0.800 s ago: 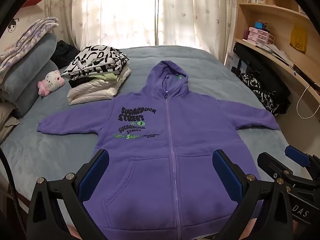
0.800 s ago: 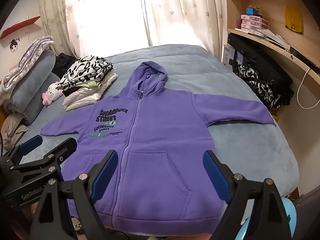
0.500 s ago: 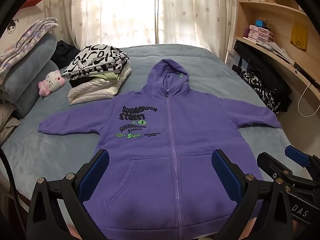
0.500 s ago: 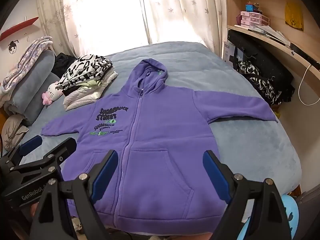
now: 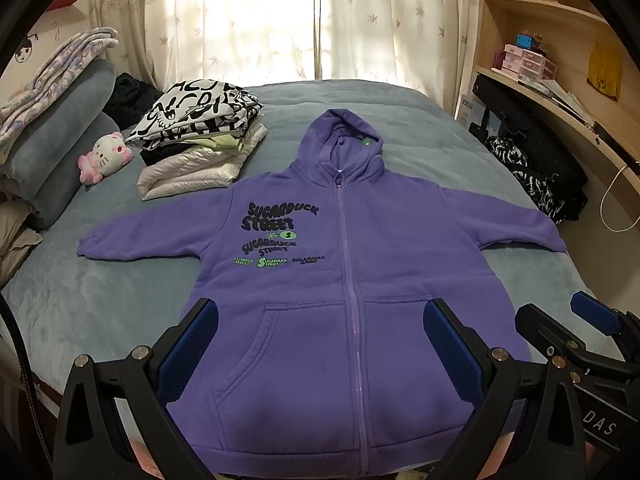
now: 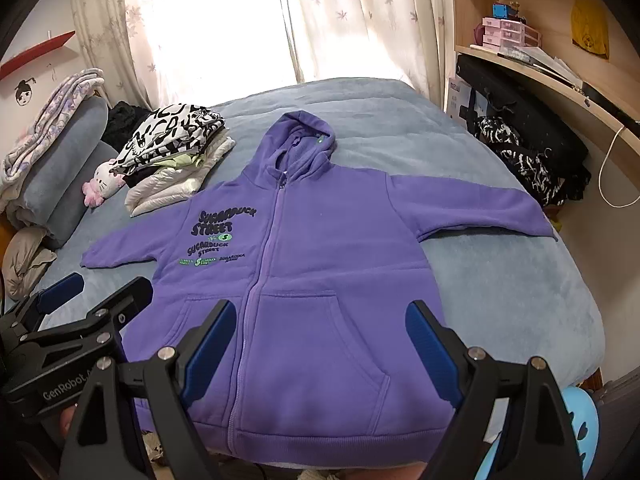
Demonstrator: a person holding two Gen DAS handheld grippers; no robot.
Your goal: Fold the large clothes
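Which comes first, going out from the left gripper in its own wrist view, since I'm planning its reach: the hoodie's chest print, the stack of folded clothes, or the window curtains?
From the left gripper:
1. Hoodie's chest print, just ahead, slightly left.
2. Stack of folded clothes, farther up the bed, left.
3. Window curtains, behind the bed's far end.
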